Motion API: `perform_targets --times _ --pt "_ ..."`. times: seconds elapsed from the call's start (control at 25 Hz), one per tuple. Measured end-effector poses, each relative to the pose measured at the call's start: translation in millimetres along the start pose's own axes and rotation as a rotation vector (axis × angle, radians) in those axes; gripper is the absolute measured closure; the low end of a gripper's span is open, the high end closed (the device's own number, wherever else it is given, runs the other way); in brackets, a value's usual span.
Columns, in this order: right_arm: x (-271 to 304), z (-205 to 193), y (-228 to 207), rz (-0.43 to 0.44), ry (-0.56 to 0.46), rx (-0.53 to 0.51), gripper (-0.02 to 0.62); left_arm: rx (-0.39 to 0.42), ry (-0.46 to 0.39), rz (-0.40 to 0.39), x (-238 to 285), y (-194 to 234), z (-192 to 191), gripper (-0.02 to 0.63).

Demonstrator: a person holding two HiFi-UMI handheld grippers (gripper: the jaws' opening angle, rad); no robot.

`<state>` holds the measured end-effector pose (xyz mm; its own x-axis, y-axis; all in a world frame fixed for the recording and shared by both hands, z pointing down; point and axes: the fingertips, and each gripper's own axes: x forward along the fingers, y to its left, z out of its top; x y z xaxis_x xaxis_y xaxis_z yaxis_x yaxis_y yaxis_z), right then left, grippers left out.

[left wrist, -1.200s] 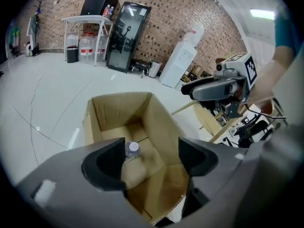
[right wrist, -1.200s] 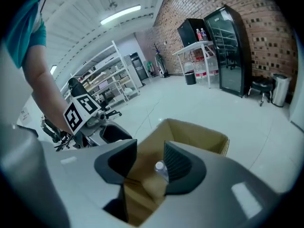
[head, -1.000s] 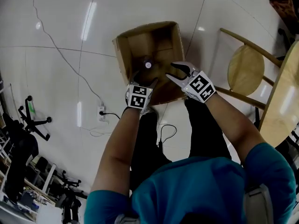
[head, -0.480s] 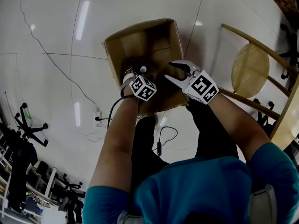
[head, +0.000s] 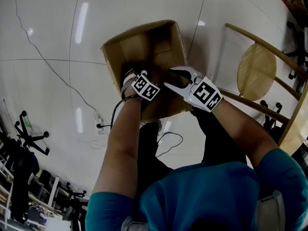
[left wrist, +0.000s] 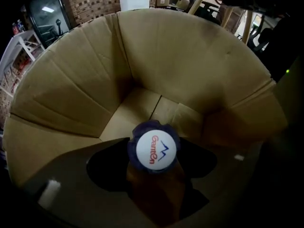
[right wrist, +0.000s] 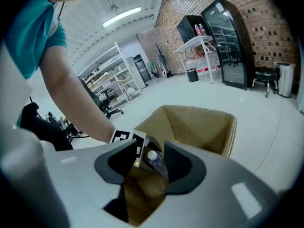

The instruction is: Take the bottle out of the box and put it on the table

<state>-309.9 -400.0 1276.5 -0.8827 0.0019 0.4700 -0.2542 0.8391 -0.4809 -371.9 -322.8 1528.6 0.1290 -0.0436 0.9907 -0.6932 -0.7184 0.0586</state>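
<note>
An open cardboard box (head: 144, 37) stands on the pale floor. Inside it stands a bottle (left wrist: 156, 148) with a white cap and a blue ring, seen from straight above in the left gripper view. My left gripper (head: 137, 77) points straight down into the box. Its jaws have just been closing and stand on either side of the bottle's neck; I see no firm grip. In the head view its marker cube hides the bottle. My right gripper (head: 167, 78) hangs open and empty over the box's near right rim. Between its jaws the bottle's cap (right wrist: 152, 156) shows.
A wooden chair (head: 257, 71) stands right of the box, and a wooden table edge (head: 296, 114) runs beside it. A cable and socket (head: 98, 125) lie on the floor to the left. Office chairs (head: 29, 138) stand further left. The person's legs are just behind the box.
The left gripper has sunk into the box over the bottle and rolled, so its cube now covers the cap in the head view. The right gripper has barely shifted.
</note>
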Motion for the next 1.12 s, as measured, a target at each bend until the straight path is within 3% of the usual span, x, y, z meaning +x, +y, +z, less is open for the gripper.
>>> perform_targets --times 0.28,0.48,0.56,0.68,0.88,1.12 --pt "0 8 6 0.002 -0.012 0.006 0.419 -0.072 -0.065 -0.023 -32 -4 14 0.298" --pt "-19 32 22 -0.001 -0.028 0.016 0.419 -0.214 -0.216 -0.007 -111 0 41 0.298" --pt "-31 51 32 0.001 -0.036 0.012 0.419 -0.225 -0.281 0.002 -155 5 56 0.298" --pt "-57 90 52 0.011 -0.046 -0.026 0.419 -0.175 -0.359 0.029 -232 7 82 0.298" --pt "-139 204 103 0.018 -0.089 -0.091 0.419 -0.105 -0.441 0.095 -400 3 133 0.298" --pt "-279 351 234 0.02 -0.115 -0.226 0.419 -0.063 -0.533 0.178 -653 -40 172 0.298"
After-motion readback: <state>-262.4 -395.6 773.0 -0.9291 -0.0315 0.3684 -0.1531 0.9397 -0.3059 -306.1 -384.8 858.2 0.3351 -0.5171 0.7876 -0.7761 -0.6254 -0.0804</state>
